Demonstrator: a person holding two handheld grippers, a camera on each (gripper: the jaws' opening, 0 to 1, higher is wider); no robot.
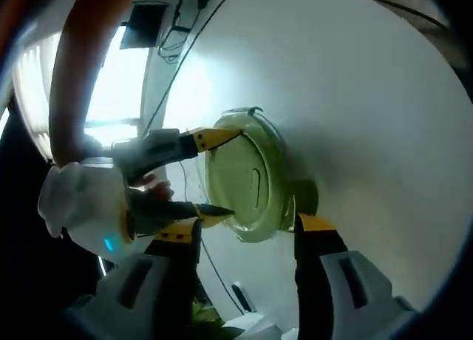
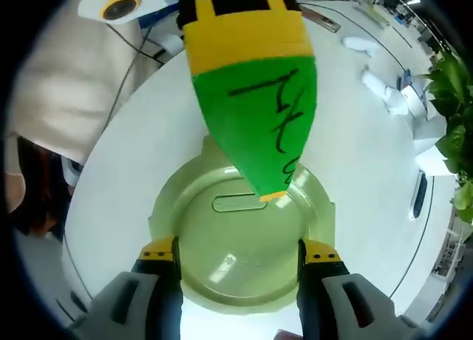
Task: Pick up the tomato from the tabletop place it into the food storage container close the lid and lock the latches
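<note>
My round, pale green plastic food storage container sits on the white tabletop with its lid closed flat on top; the lid has a slim oval raised slot near its middle.

One round green container with its lid on, two grippers, left and right, one white table.

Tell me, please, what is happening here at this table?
A person is working two handheld grippers on a round green container sitting on a white table. Its lid is on. The right gripper straddles the lid's edge, jaws open, and the left gripper reaches in from the opposite side.
</note>
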